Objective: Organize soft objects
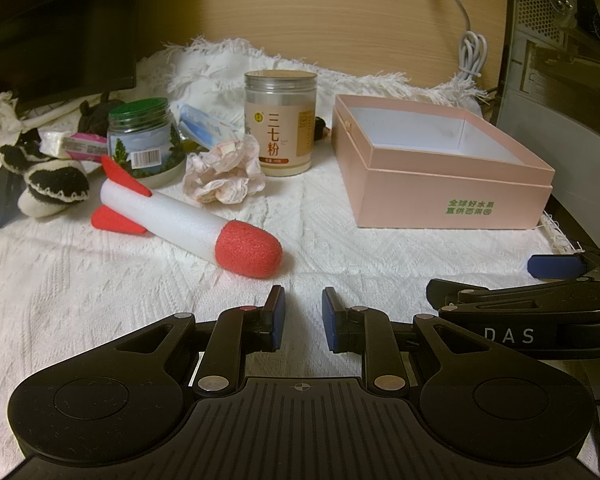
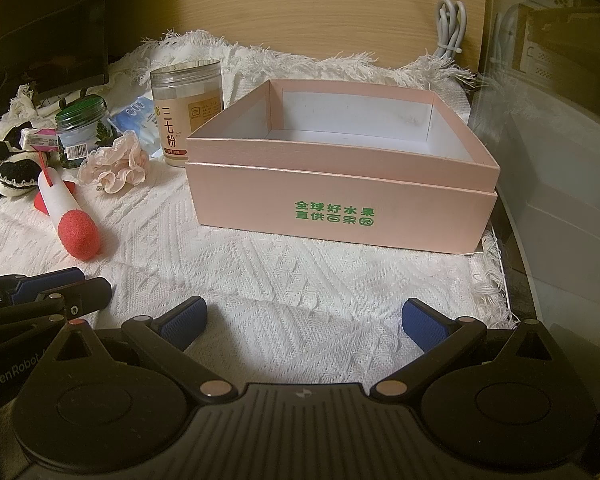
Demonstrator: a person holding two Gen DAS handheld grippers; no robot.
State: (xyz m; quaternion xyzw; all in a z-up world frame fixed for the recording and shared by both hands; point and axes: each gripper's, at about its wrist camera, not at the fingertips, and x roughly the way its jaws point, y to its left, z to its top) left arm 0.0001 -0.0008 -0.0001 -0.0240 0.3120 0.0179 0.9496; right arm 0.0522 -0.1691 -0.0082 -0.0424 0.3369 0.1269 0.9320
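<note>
A white foam rocket (image 1: 180,220) with a red nose and red fins lies on the white cloth, just ahead of my left gripper (image 1: 303,316); it also shows in the right wrist view (image 2: 66,216). A pink scrunchie (image 1: 224,176) (image 2: 116,166) lies behind it. A black-and-white plush toy (image 1: 44,188) (image 2: 12,176) sits far left. An open pink box (image 1: 440,184) (image 2: 340,208) stands to the right, empty. My left gripper is narrowly open and empty. My right gripper (image 2: 304,320) is wide open and empty, in front of the box.
A tall powder jar (image 1: 280,120), a green-lidded jar (image 1: 144,136), a blue packet (image 1: 208,126) and a pink-and-white pack (image 1: 76,146) stand behind the soft things. A dark monitor (image 1: 56,28) is at back left, a white cable (image 1: 472,56) and a computer case at right.
</note>
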